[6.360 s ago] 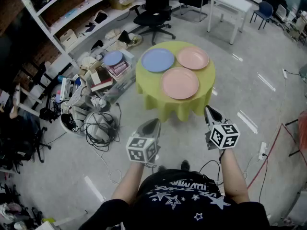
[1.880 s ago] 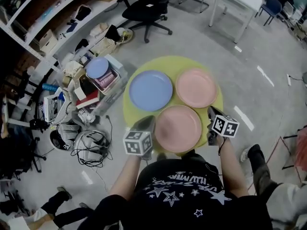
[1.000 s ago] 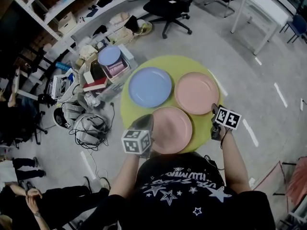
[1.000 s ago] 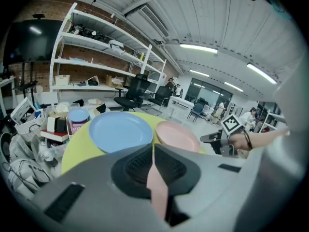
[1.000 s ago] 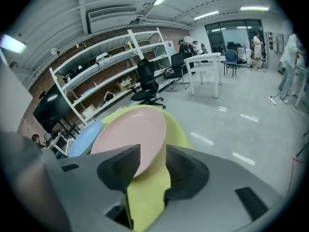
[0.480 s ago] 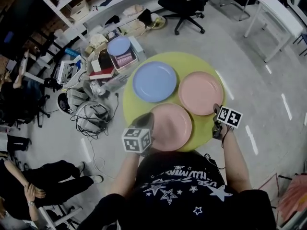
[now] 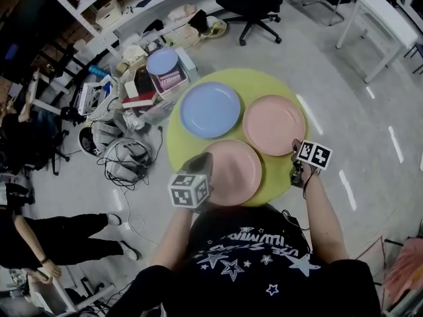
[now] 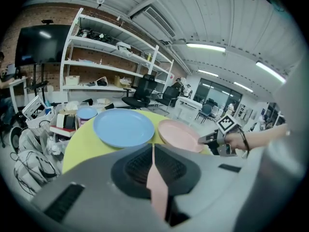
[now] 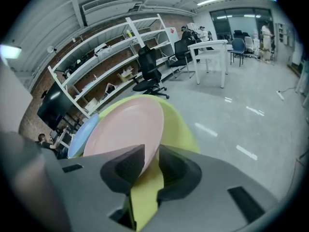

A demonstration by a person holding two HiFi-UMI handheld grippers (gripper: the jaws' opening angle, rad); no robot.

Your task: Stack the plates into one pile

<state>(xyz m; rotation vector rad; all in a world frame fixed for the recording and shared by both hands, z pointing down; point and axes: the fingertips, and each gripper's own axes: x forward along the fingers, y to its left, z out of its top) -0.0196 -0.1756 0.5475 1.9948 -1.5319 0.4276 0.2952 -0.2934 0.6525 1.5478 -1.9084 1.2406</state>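
Your right gripper (image 7: pixel 295 146) sits at the lower-right rim of the far pink plate (image 7: pixel 273 124), which spreads up and left from it on the bench (image 7: pixel 264 84). Its jaws have just been closing astride that rim without yet pinching it. Your left gripper (image 7: pixel 198 164) has its jaws clamped on the lower-left rim of the near pink plate (image 7: pixel 232 172), so both plates lie between your hands.

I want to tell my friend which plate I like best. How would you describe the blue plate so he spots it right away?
Find the round table with the yellow-green cloth on the grey floor. Of three plates on it, the blue plate lies at the far left. The others are pink plates, so it is the table's only blue one.
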